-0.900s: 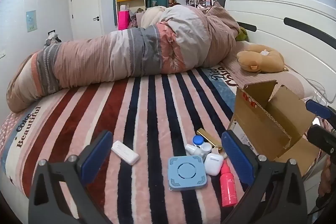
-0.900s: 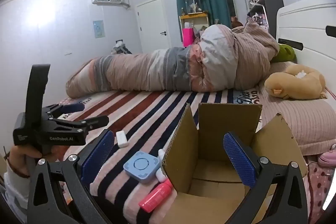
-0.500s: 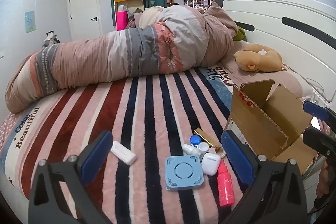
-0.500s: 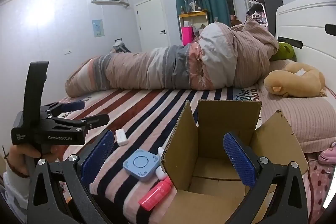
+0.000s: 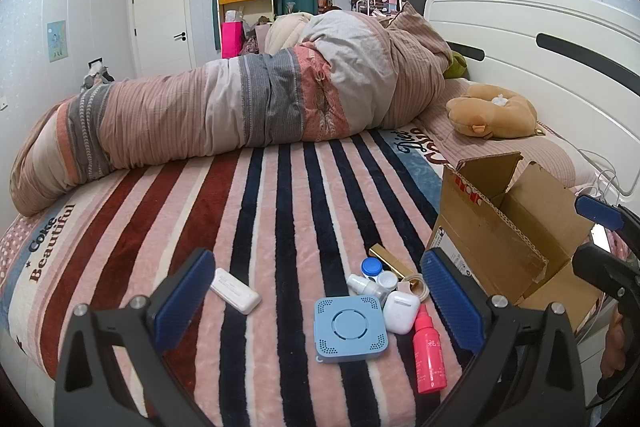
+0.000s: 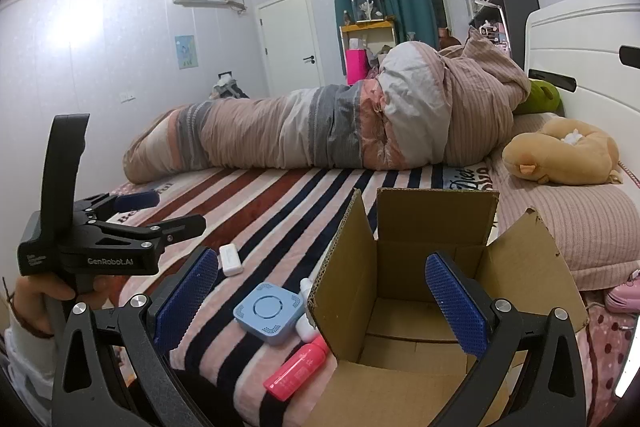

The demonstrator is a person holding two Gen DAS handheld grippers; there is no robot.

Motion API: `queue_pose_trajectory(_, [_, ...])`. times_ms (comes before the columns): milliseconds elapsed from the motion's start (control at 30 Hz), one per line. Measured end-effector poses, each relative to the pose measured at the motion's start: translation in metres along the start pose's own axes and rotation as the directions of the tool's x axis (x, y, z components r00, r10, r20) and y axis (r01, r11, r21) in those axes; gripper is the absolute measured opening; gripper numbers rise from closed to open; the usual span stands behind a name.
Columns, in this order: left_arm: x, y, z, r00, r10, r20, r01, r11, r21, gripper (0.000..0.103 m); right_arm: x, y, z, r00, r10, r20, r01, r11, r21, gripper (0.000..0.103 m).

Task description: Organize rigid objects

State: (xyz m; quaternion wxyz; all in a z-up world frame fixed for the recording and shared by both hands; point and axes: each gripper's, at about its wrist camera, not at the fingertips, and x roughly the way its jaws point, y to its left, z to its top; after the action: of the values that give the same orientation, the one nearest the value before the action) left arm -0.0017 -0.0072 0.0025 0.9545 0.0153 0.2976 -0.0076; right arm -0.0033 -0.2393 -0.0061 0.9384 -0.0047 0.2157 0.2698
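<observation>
Small items lie on the striped blanket near the bed's front edge: a blue square device point(image 5: 350, 329) point(image 6: 268, 311), a white earbud case point(image 5: 401, 311), a red bottle point(image 5: 429, 353) point(image 6: 298, 367), a white bar-shaped case point(image 5: 235, 290) point(image 6: 230, 259), a blue-capped lens case point(image 5: 376, 273), a gold tube point(image 5: 394, 261). An open, empty cardboard box point(image 5: 500, 235) point(image 6: 432, 291) stands right of them. My left gripper point(image 5: 318, 301) is open and empty above the items. My right gripper point(image 6: 322, 297) is open and empty over the box's left wall.
A rolled quilt point(image 5: 240, 107) lies across the back of the bed. A tan plush pillow point(image 5: 494, 117) sits by the white headboard point(image 5: 540, 39). The left gripper's body point(image 6: 92, 247) shows at the left of the right wrist view.
The left gripper has shifted slightly, so the items sit a bit further left in its view. The right gripper has barely moved. Both stay open.
</observation>
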Motion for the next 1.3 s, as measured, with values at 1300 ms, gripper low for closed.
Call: queue_pose_trajectory(1300, [-0.009,0.012,0.002,1.0,-0.009,0.019,0.009,0.999,-0.031,0.103,0.004,0.004,0.005,1.0,-0.01,-0.014,0.01,1.0,-0.015,0.103])
